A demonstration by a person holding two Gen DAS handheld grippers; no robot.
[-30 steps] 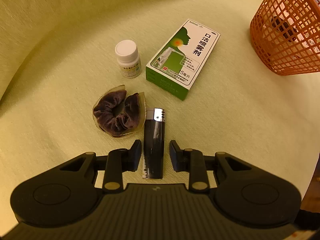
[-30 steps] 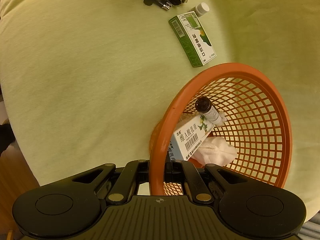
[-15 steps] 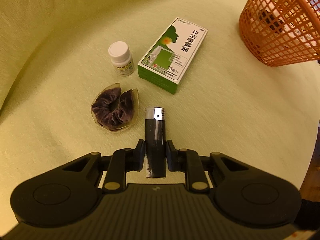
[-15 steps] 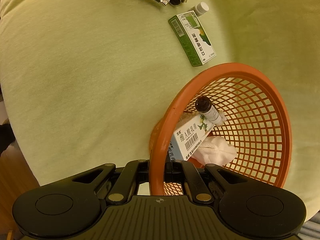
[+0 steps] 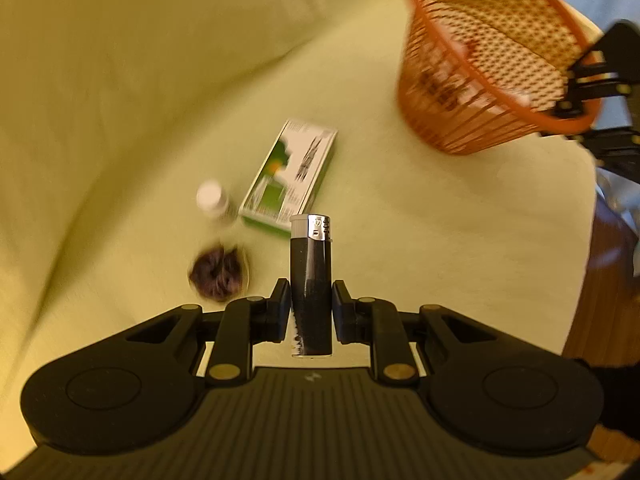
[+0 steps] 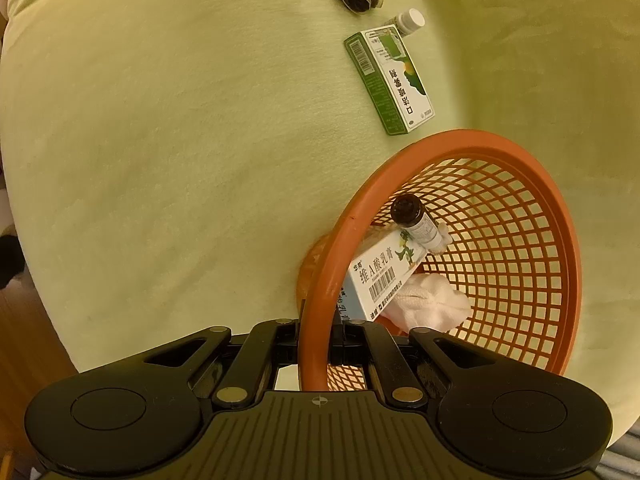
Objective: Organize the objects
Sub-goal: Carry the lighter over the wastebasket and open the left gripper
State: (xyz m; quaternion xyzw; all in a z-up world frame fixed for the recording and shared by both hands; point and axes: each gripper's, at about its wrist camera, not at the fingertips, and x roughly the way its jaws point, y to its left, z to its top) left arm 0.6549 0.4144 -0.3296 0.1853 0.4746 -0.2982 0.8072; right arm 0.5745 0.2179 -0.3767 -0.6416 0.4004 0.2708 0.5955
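Above the yellow-green cloth (image 5: 400, 220), I have the left gripper (image 5: 311, 307) pinching the black lighter (image 5: 311, 280), clear of the surface. My right gripper (image 6: 318, 340) is clamped on the orange basket (image 6: 568, 280) rim.

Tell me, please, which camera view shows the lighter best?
The left wrist view: the lighter stands sharp and central, clamped in the left hand-held gripper. The right wrist view catches only a blurred sliver of it at the top edge.
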